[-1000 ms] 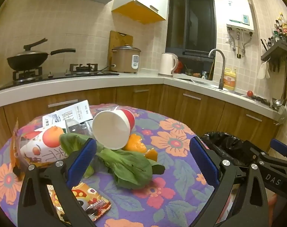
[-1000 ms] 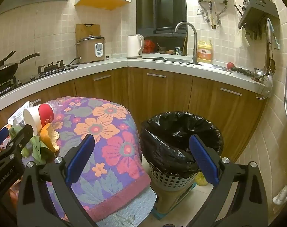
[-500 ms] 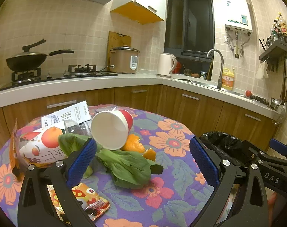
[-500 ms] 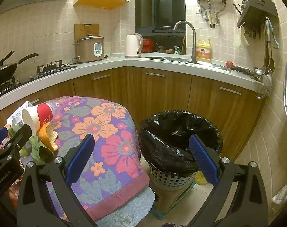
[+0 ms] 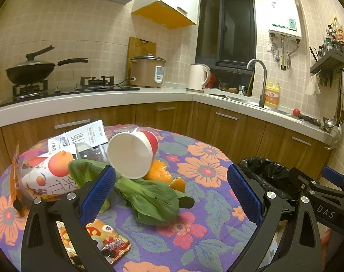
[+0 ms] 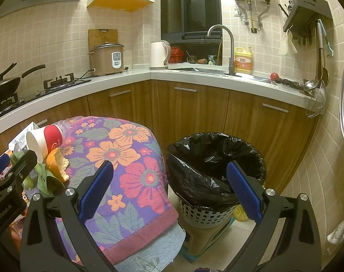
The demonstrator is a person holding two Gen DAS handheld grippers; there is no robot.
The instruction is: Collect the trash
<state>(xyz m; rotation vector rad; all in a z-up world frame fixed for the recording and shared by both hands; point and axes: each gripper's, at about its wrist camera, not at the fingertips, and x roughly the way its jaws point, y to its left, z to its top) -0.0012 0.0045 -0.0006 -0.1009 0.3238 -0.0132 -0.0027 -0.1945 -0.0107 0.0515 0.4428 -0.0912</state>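
Both grippers stand wide open and hold nothing. The left gripper (image 5: 170,191) hovers over the near part of a round table (image 5: 208,244) covered in a flowered cloth; the right gripper (image 6: 169,187) points past the table's right edge at one bin (image 6: 217,149) lined with a black bag, standing on the floor just beside the table. The trash lies heaped toward the table's left side: one paper cup (image 5: 132,151), white with a red band, tipped on its side with its mouth facing the left wrist camera and resting on one piece of orange peel (image 5: 159,171); a second, smaller peel piece (image 5: 178,184) lies just beside it. One bunch of green leaves (image 5: 149,200) spreads in front of the cup, between the left gripper's fingers. One fruit-printed carton (image 5: 47,176) lies at the left edge, one white box (image 5: 80,136) at the far edge behind it, and one snack wrapper (image 5: 101,241) at the near edge under the left finger.
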